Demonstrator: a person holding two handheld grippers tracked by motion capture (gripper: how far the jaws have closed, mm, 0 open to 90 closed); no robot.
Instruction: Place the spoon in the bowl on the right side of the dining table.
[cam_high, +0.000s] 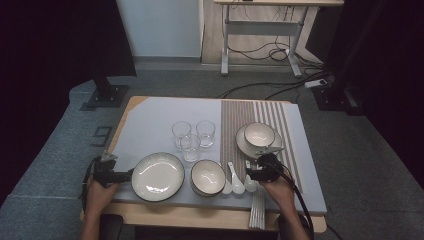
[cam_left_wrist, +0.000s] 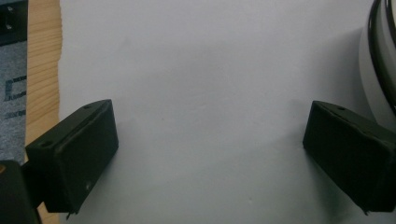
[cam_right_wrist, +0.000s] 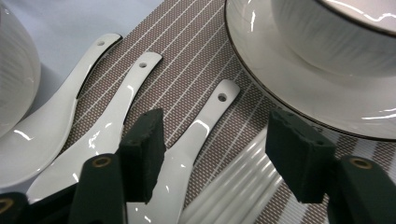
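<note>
Your right gripper (cam_high: 254, 174) sits at the near right of the bench (cam_high: 150, 120), over the three white spoons (cam_high: 237, 182) that lie side by side at the near left edge of the striped mat (cam_right_wrist: 196, 60). In the right gripper view its jaws stand about half open, nothing pinched yet, astride the rightmost spoon (cam_right_wrist: 196, 135): one pad hangs over that spoon's left edge, the other over the pale ribbed chopsticks (cam_right_wrist: 233, 191) just to its right. That spoon is the thing in hand, I judge. It looks like glazed ceramic, so expect it to be stiff, light, slick and quick to chip if it knocks the saucer (cam_right_wrist: 299, 93) or the cup (cam_right_wrist: 345, 37) standing on it at the far right. Take it across the narrow handle, below the hole, where the pads can meet flat sides; the bowl end is rounded and would probably squirt out. As the jaws stand, closing them may catch the chopsticks too, so shift a touch left first, and mind the middle spoon (cam_right_wrist: 116, 112), which lies very near. Close gently and lift straight, since the glaze gives little friction. Your left gripper (cam_high: 112, 172) rests at the near left, jaws wide open and empty over bare cloth, its right pad just beside the rim of the plate (cam_left_wrist: 380, 60). A bowl (cam_high: 207, 177) sits between plate and spoons, with three glasses (cam_high: 192, 135) farther back.
</note>
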